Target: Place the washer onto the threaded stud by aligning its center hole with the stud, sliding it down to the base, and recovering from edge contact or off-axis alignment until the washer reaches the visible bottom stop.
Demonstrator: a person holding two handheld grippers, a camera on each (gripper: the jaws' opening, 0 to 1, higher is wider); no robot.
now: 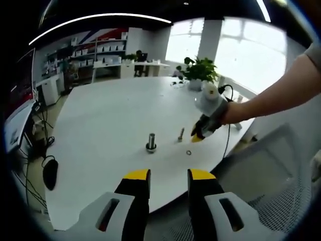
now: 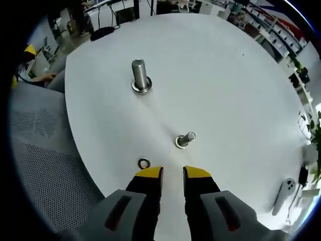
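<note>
A small metal washer (image 2: 144, 163) lies flat on the white table (image 2: 215, 80), just left of my right gripper's (image 2: 172, 174) yellow fingertips. My right gripper is open and holds nothing. A thin threaded stud (image 2: 184, 140) stands just beyond those tips. A thicker stud with a ring at its base (image 2: 140, 77) stands farther off. In the left gripper view, my left gripper (image 1: 168, 175) hangs open over the table's near edge. Beyond it are the thick stud (image 1: 151, 142), the thin stud (image 1: 181, 134) and the washer (image 1: 189, 152). The right gripper (image 1: 199, 134) hovers beside them, held by a person's arm.
A grey mesh chair (image 2: 40, 150) stands at the table's edge near the washer. A white controller (image 2: 284, 193) lies at the table's far right. A potted plant (image 1: 199, 73) stands at the table's far side, with shelves and desks behind. Cables and a black mouse (image 1: 50, 172) lie on the floor.
</note>
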